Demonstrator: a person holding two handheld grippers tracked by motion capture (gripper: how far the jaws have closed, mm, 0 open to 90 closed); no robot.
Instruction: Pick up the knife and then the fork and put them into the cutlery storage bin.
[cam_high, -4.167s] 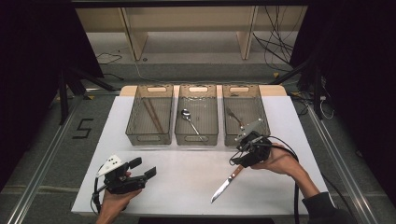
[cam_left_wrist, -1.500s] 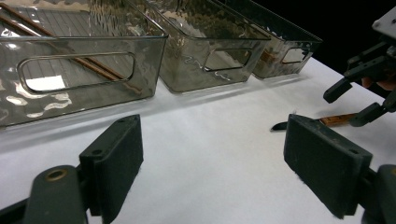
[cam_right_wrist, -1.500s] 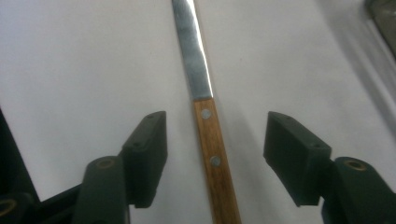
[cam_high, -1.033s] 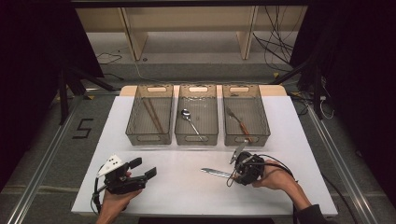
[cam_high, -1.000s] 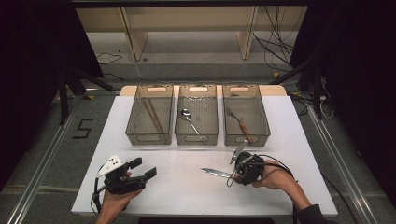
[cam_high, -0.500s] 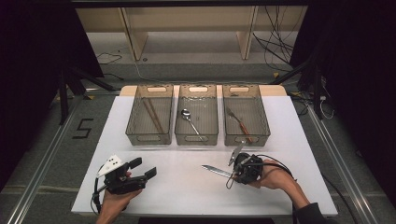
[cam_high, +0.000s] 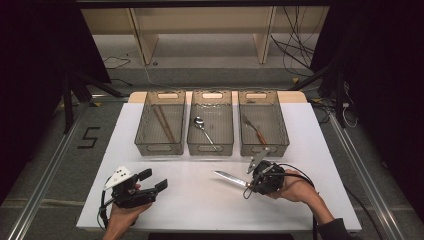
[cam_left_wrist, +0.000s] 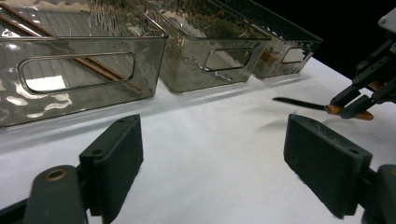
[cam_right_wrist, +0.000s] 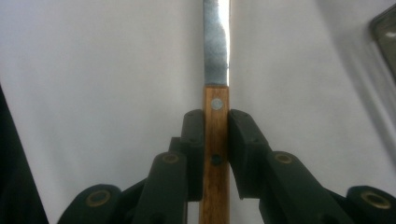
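**Right gripper view: knife clamped by its handle**

Right gripper (cam_right_wrist: 215, 140) has just been closing, its jaws now pressed on the wooden handle of the table knife (cam_right_wrist: 216, 70); blade points toward the tabletop's (cam_high: 200, 200) left edge, near the front right; left gripper (cam_high: 150, 181) rests open and empty by the front-left corner. Step in hand: securing the knife; next move probably calls for carrying it to one of the bins (cam_high: 213, 145) at the far edge.

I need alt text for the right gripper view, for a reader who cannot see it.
The right gripper holds a knife by its wooden handle between two black fingers, with the steel blade pointing away over a white table.
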